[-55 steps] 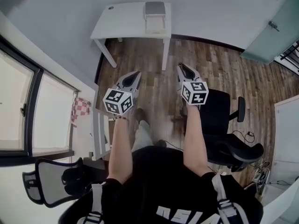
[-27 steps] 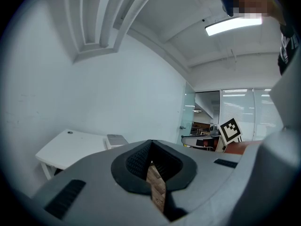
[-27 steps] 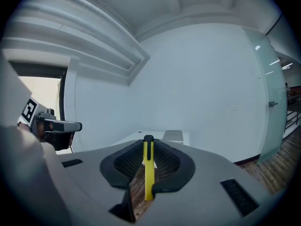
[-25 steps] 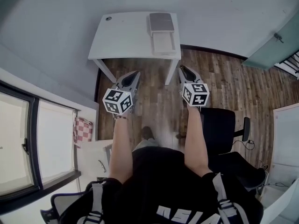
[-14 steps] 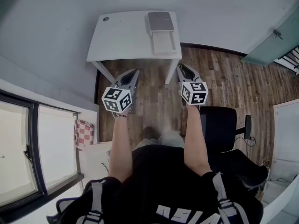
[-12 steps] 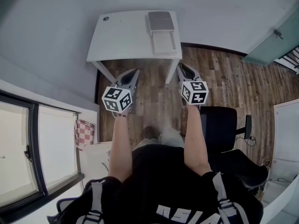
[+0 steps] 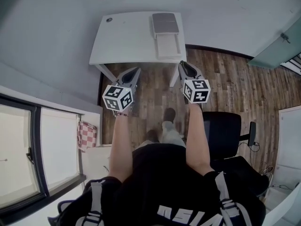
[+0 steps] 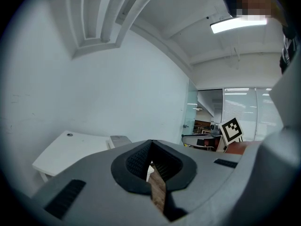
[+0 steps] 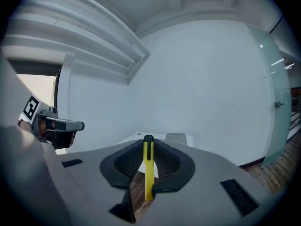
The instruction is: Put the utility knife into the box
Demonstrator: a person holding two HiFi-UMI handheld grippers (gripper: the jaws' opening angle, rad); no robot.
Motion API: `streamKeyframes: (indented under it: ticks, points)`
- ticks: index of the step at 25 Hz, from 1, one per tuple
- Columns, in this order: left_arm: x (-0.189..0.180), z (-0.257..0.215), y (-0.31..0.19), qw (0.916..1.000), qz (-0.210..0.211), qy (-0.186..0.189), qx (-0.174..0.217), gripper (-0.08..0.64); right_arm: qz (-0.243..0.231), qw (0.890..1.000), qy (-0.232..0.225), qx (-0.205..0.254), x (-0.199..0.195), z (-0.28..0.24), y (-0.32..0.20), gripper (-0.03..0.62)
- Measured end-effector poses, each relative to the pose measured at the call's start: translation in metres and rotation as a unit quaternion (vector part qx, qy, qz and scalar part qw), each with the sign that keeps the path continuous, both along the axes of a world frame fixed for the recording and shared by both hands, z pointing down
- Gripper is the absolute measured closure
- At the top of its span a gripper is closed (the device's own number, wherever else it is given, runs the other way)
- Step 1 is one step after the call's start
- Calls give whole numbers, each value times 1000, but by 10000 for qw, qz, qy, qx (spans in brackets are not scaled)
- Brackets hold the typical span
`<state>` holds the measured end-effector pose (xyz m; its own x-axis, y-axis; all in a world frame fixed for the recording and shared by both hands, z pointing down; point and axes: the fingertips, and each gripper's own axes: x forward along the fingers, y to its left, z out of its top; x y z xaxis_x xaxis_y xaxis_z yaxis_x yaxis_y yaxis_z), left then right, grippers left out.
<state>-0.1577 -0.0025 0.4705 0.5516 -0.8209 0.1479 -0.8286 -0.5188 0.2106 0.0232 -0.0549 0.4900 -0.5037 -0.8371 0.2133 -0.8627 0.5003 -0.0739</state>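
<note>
From the head view, the left forearm (image 7: pixel 120 145) reaches straight ahead from the body, bare and close to level. The left gripper (image 7: pixel 135 70) points forward at the near edge of the white table (image 7: pixel 124 39). Its 2 jaws meet at the tips with nothing between them (only the wood floor (image 7: pixel 153 98) shows through the gap behind the pads). On the table's right half lies the box (image 7: pixel 165 32), with a grey part at the far end and a pale part nearer the person.

The right forearm (image 7: pixel 197 140) runs parallel to the left, the 2 held well apart. The right gripper (image 7: pixel 181 65) likewise points forward and slightly down, its tips in line with the table's near right corner, just short of the box. Its jaws are clamped on the utility knife (image 9: pixel 148 166), a slim yellow body with a black end that stands on edge between the pads and reaches the jaw tips. A black office chair (image 7: pixel 225 128) stands beside the right elbow.
</note>
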Motion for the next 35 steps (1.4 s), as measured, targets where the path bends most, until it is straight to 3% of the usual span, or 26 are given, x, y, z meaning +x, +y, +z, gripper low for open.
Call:
streamKeyframes:
  ticks: [22,35]
  points:
    - [25,-1,-180,9994,-264,-149,-146,535,-369,9989,-208,-201,15,16,-189,511]
    - [49,0,-235,9990,-374,-184,-169,535,-574,9978,-223,-262,31,21,-246,512]
